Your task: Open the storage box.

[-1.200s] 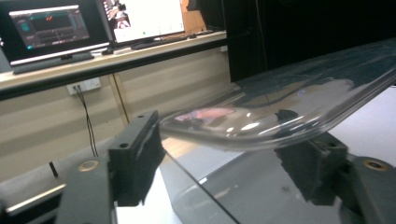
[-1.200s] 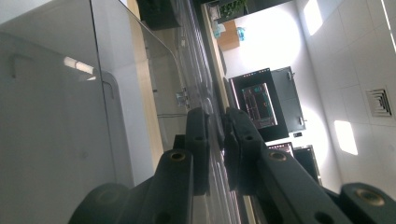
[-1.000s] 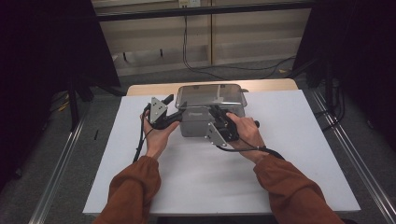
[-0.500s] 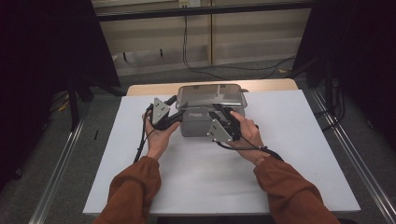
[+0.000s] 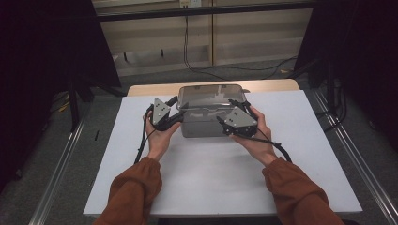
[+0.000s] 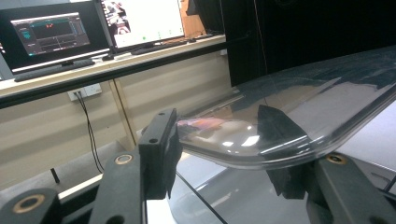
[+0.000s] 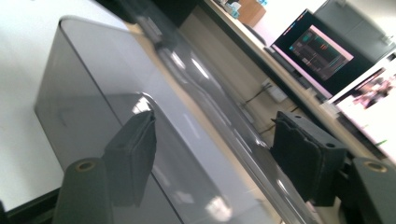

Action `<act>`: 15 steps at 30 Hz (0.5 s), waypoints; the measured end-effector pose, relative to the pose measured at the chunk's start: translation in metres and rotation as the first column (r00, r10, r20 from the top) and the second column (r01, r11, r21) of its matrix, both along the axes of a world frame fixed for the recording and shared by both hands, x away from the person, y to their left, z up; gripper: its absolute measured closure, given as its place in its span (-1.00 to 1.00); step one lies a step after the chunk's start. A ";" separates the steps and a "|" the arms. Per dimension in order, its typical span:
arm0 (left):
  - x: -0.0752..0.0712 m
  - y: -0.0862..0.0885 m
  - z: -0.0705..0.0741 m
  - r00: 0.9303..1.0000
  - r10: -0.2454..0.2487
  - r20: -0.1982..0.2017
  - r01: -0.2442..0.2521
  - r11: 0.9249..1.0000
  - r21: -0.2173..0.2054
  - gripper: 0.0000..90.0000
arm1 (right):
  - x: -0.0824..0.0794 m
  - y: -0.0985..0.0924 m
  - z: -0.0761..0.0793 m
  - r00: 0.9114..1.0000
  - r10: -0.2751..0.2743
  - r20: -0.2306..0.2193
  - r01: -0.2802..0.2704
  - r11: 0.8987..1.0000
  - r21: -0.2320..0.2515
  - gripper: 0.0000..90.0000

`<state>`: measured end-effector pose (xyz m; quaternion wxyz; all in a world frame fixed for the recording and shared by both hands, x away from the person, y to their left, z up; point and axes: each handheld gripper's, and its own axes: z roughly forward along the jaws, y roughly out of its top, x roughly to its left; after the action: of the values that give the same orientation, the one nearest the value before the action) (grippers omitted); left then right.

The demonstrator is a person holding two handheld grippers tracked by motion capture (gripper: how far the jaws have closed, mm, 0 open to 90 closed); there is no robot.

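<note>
A grey see-through box (image 5: 206,125) with a clear lid (image 5: 211,95) stands at the far middle of the white table (image 5: 187,178). My left gripper (image 5: 176,111) is at the box's left end. Its jaws have just been closing and are shut on the lid's corner (image 6: 243,135), which runs between the left gripper's (image 6: 219,140) pads. My right gripper (image 5: 227,112) is at the box's front right. Its jaws have just been opening, and the right gripper (image 7: 215,144) stands open astride the box's rim (image 7: 187,116), pads clear of it.
Metal rails (image 5: 356,164) run along both sides of the table. Behind it are a low wall with hanging cables (image 5: 187,42) and dark curtains. Monitors (image 6: 51,32) stand on a shelf off to the side.
My right gripper has opened its jaws and slid to the right along the box's front. The left gripper and the box have stayed where they were.
</note>
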<state>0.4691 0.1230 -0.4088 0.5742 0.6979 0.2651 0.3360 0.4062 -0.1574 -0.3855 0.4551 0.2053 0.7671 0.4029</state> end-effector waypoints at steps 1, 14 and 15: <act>0.000 0.000 0.000 1.000 0.000 0.000 0.000 1.000 -0.001 0.09 | 0.001 -0.002 0.001 1.000 -0.004 -0.012 0.004 1.000 0.017 -0.37; 0.001 0.002 0.001 1.000 -0.005 -0.016 0.005 1.000 -0.027 0.10 | 0.012 -0.043 -0.001 0.988 -0.038 -0.151 0.076 0.964 0.255 -0.75; 0.001 0.002 0.002 1.000 -0.006 -0.015 0.006 1.000 -0.026 0.11 | 0.013 -0.046 -0.002 0.988 -0.023 -0.154 0.065 0.960 0.271 -0.76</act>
<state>0.4701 0.1246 -0.4072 0.5823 0.6936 0.2717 0.3254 0.4193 -0.2035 -0.3873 0.3723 0.3131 0.7308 0.4788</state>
